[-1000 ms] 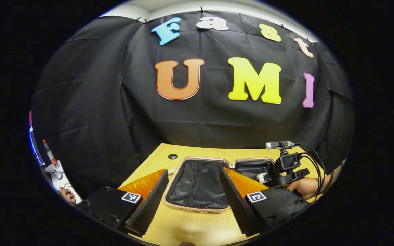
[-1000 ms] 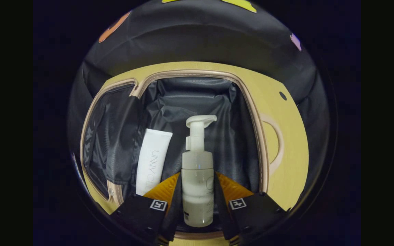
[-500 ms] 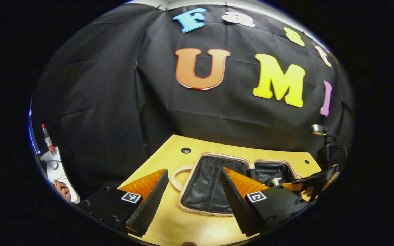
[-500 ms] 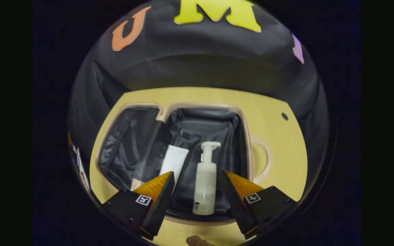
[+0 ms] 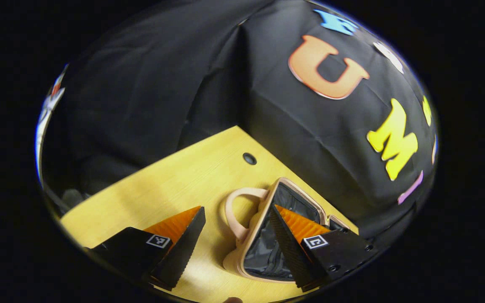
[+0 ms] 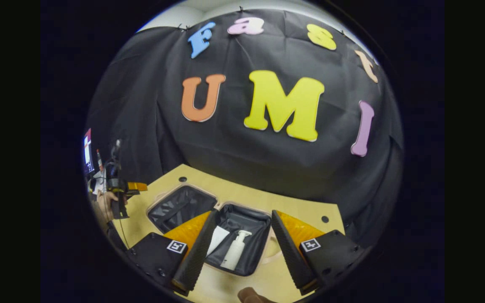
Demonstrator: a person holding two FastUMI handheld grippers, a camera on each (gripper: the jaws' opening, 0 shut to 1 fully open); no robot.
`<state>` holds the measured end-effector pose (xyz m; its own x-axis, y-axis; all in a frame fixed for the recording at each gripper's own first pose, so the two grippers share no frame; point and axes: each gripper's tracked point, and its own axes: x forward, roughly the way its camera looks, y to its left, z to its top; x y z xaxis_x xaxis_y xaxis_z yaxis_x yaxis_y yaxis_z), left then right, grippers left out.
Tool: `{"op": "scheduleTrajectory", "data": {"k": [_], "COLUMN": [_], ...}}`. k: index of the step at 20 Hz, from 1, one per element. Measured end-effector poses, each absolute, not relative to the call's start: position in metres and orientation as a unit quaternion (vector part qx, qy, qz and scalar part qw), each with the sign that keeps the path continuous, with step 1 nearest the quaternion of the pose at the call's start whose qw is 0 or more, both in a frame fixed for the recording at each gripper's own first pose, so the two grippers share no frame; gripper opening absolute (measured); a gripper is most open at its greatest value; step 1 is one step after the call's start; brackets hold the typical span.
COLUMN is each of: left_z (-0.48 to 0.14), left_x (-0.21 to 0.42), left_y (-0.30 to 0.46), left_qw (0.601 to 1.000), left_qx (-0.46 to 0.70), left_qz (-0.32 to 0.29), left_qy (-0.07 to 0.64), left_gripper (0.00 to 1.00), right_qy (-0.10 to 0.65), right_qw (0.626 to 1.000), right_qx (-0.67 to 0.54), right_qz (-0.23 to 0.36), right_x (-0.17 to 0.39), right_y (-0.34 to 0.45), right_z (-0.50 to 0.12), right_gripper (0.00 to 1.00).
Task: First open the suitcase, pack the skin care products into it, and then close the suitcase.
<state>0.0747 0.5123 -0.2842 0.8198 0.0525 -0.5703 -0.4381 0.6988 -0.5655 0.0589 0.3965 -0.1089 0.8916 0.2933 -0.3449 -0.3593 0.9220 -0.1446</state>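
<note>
Pink-rimmed suitcase (image 5: 263, 235) lay open, its handle (image 5: 236, 210) between the left gripper (image 5: 236, 242)'s wide, empty fingers, lid just right of them; right gripper (image 6: 240, 248) wide, farther off.

Both hand-held grippers, left (image 5: 236, 242) and right (image 6: 240, 252), wide apart, empty.

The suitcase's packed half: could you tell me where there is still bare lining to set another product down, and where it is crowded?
In the right gripper view, the suitcase lies open. The tube and pump bottle crowd the left and middle of one half. Bare lining remains right of the bottle, up to the rim, and along the far wall. The other half looks bare.
</note>
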Motion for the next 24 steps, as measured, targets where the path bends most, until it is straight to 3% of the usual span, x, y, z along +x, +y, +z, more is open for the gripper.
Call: {"op": "scheduleTrajectory", "data": {"k": [4, 5, 6, 7, 8, 9, 10, 11, 12, 13, 19, 24], "left_z": [-0.321, -0.326, -0.329, -0.331, -0.333, -0.335, -0.338, -0.339, -0.336, -0.334, -0.315, -0.251], "left_x": [0.085, 0.089, 0.093, 0.096, 0.101, 0.104, 0.104, 0.11, 0.111, 0.111, 0.113, 0.123], "left_y": [0.512, 0.511, 0.507, 0.505, 0.504, 0.501, 0.499, 0.496, 0.496, 0.496, 0.494, 0.485], "left_qw": [0.829, 0.821, 0.813, 0.807, 0.801, 0.797, 0.794, 0.792, 0.79, 0.79, 0.801, 0.854], "left_qx": [-0.473, -0.489, -0.505, -0.519, -0.53, -0.537, -0.54, -0.545, -0.55, -0.551, -0.538, -0.461], "left_qz": [0.112, 0.11, 0.102, 0.101, 0.097, 0.092, 0.091, 0.087, 0.087, 0.09, 0.079, 0.082], "left_qy": [0.276, 0.273, 0.27, 0.265, 0.262, 0.262, 0.263, 0.262, 0.256, 0.252, 0.249, 0.228], "left_gripper": [0.96, 0.84, 0.96, 0.95, 0.77, 0.92, 0.51, 0.41, 0.19, 0.12, 0.05, 0.04], "right_qy": [0.163, 0.167, 0.17, 0.172, 0.174, 0.179, 0.185, 0.192, 0.198, 0.199, 0.185, 0.155], "right_qw": [0.972, 0.973, 0.974, 0.975, 0.976, 0.976, 0.976, 0.976, 0.976, 0.977, 0.982, 0.987], "right_qx": [-0.095, -0.095, -0.097, -0.098, -0.098, -0.093, -0.083, -0.076, -0.071, -0.063, -0.029, -0.018], "right_qz": [0.136, 0.124, 0.113, 0.103, 0.092, 0.083, 0.077, 0.068, 0.052, 0.04, -0.014, -0.041], "right_x": [0.034, 0.029, 0.023, 0.019, 0.016, 0.014, 0.01, 0.008, 0.008, 0.005, -0.014, -0.026], "right_y": [0.353, 0.34, 0.328, 0.317, 0.307, 0.298, 0.292, 0.281, 0.267, 0.257, 0.203, 0.17], "right_z": [-0.098, -0.098, -0.096, -0.097, -0.098, -0.099, -0.103, -0.107, -0.109, -0.11, -0.097, -0.079], "right_gripper": [0.79, 0.8, 0.8, 0.8, 0.8, 0.8, 0.8, 0.8, 0.8, 0.8, 0.8, 0.8]}}
